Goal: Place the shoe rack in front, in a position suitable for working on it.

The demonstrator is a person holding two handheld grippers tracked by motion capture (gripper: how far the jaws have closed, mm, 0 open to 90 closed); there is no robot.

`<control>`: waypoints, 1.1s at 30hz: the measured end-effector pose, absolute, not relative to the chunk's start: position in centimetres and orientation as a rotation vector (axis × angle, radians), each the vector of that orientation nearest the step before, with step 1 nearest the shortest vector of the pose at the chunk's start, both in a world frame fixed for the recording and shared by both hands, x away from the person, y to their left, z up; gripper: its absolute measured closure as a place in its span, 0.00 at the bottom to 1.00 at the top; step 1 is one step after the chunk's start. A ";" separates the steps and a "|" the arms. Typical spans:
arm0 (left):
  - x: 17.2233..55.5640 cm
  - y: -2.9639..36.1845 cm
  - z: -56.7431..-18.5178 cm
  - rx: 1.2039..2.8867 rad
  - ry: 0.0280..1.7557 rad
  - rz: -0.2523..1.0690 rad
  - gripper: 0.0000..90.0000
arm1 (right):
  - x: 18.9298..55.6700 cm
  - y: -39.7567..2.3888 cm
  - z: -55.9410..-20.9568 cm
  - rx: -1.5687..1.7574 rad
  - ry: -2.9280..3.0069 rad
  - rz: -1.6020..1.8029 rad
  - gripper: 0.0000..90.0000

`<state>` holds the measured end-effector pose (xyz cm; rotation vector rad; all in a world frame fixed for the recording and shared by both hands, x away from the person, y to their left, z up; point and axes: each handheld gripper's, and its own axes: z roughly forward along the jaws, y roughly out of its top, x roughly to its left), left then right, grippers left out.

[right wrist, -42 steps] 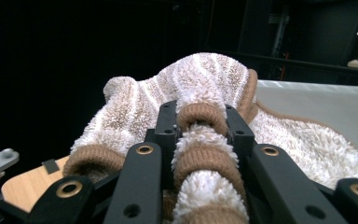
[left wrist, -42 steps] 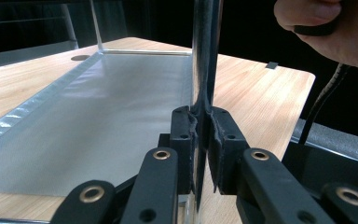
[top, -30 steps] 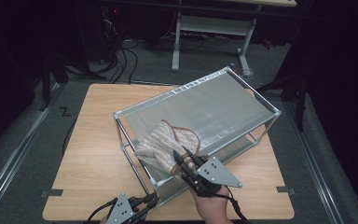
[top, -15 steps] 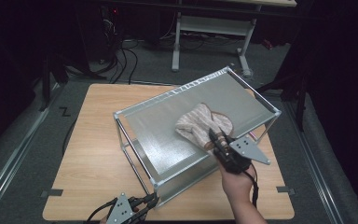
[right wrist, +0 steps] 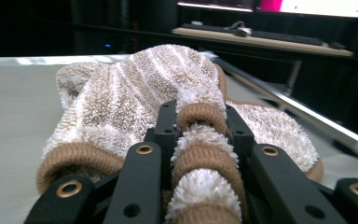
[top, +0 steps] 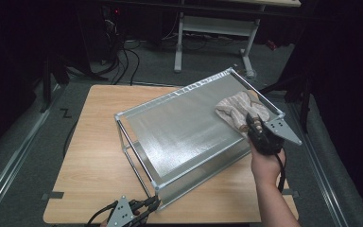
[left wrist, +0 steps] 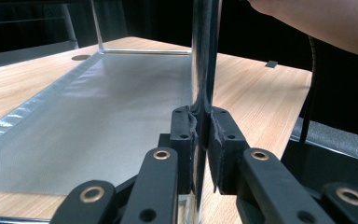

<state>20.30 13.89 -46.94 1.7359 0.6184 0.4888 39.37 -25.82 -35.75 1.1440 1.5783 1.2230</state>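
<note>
Two grippers, two jobs here. The left gripper [top: 147, 204] sits at the near corner of the metal rack [top: 179, 127], jaws clamped tight on the upright corner post [left wrist: 204, 70], so it's basically just pinning the frame down on the wooden table [top: 94, 156]. The right gripper [top: 251, 124] is over the far right end of the rack's top shelf, jaws pinched on a bunched fold of the fluffy beige towel [right wrist: 135, 102], and the rest of the towel [top: 238, 108] lies flat on that shelf close to the rack's right rail.

Looks to me like a wipe-down of the shelf is in hand, with this pass about at the far right corner. Next move probably calls for dragging the towel back across the rack's shelf with some downward pressure, without snagging it on the rail, while the left side holds firm.
</note>
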 end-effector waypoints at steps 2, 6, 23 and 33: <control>20.3 14.0 -46.9 1.737 0.617 0.491 0.90 | 39.9 -26.6 -35.7 1.161 1.562 1.207 0.82; 20.3 14.1 -46.9 1.736 0.621 0.493 0.90 | 40.8 -27.8 -35.5 1.188 1.539 1.175 0.82; 20.3 14.6 -47.0 1.728 0.639 0.501 0.90 | 41.9 -29.9 -34.6 1.253 1.487 1.142 0.83; 20.4 14.7 -47.0 1.728 0.639 0.507 0.90 | 40.3 -29.7 -32.3 1.190 1.445 1.199 0.83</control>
